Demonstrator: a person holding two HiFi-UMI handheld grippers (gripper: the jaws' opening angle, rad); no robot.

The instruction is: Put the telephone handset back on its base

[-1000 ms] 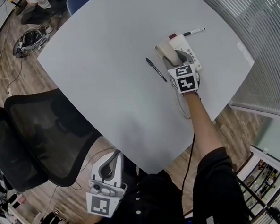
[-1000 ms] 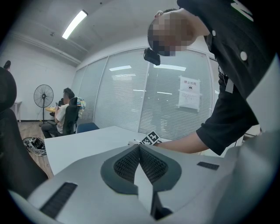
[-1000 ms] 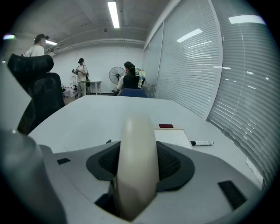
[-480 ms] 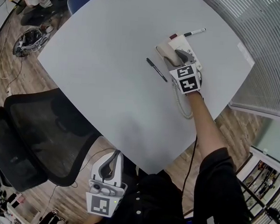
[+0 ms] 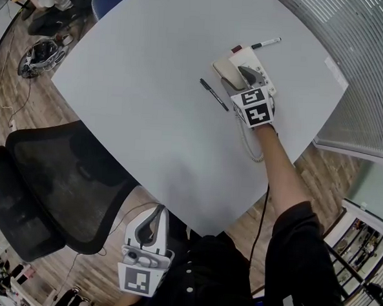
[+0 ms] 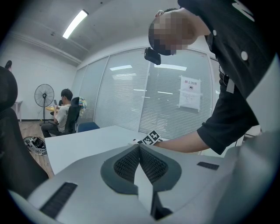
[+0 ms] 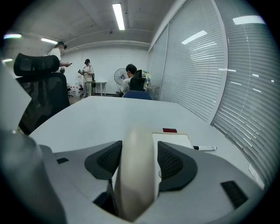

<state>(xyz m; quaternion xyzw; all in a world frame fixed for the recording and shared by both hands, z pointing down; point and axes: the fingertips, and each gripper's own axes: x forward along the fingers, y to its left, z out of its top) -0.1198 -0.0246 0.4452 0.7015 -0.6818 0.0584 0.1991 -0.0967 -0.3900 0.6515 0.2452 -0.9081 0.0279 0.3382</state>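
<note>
The right gripper point(image 5: 241, 78) is opening its jaws around the cream handset point(image 7: 135, 175), which lies along the white base point(image 7: 173, 138) on the surface point(image 5: 150, 82). If the handset sits askew, release could let it slide off. The left gripper point(image 6: 139, 146), pressed together, holds nothing.

I see the handset point(image 5: 225, 71) lying on the left side of the base point(image 5: 250, 56), far right on the table point(image 5: 150, 82). A pen point(image 5: 214, 95) lies just left of them, a marker point(image 5: 265, 43) just beyond the base, and the cord point(image 5: 246, 143) nearer. A chair point(image 5: 53, 186) stands near left.
</note>
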